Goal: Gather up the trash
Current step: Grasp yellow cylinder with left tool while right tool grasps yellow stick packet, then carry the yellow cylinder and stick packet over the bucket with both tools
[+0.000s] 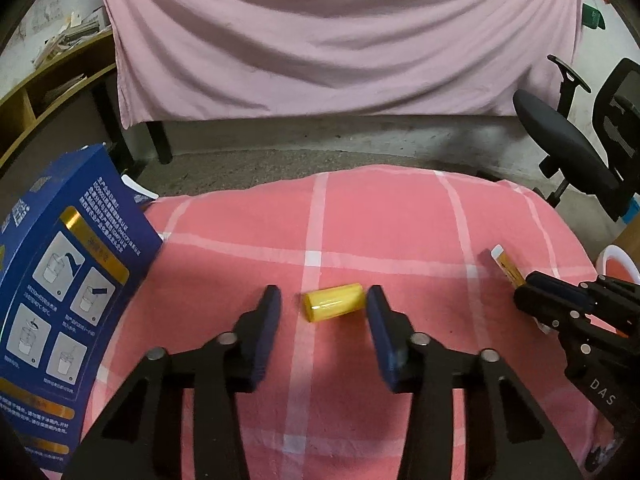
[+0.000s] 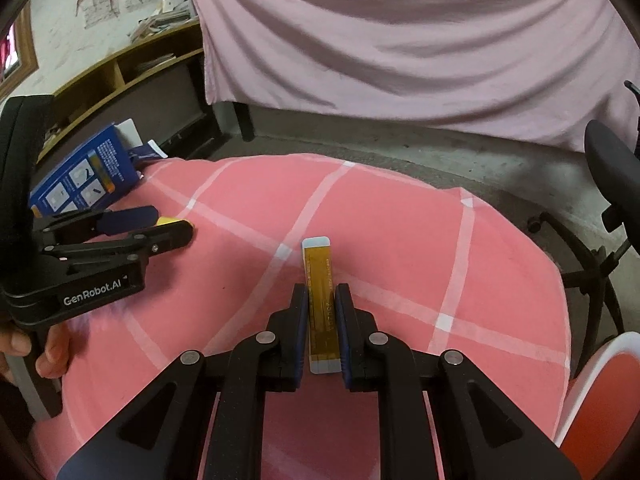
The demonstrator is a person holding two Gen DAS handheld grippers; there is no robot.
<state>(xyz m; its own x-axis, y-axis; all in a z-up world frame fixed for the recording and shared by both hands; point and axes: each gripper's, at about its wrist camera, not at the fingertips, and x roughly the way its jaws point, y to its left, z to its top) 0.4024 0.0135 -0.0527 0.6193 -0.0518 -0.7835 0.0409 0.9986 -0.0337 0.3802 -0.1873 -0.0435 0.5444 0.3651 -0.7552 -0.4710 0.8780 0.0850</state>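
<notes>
Pink checked cloth (image 1: 400, 220) is seen beneath both tongs. Blue carton (image 1: 60, 280) stands left of the left gripper (image 1: 322, 306), jaws spread, yellow cylinder (image 1: 334, 302) between, untouched. Right gripper (image 2: 322, 300) is clamped on 1 gold sachet (image 2: 320, 280).

"GenRobot.AI" on left claw (image 2: 168, 224) body | "DAS" on right claw (image 1: 528, 292) body | blue box (image 1: 60, 280) print unreadable

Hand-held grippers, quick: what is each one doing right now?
Left hand-held gripper: open, its fingers either side of the yellow cylinder, not gripping.
Right hand-held gripper: shut on the gold sachet.
</notes>
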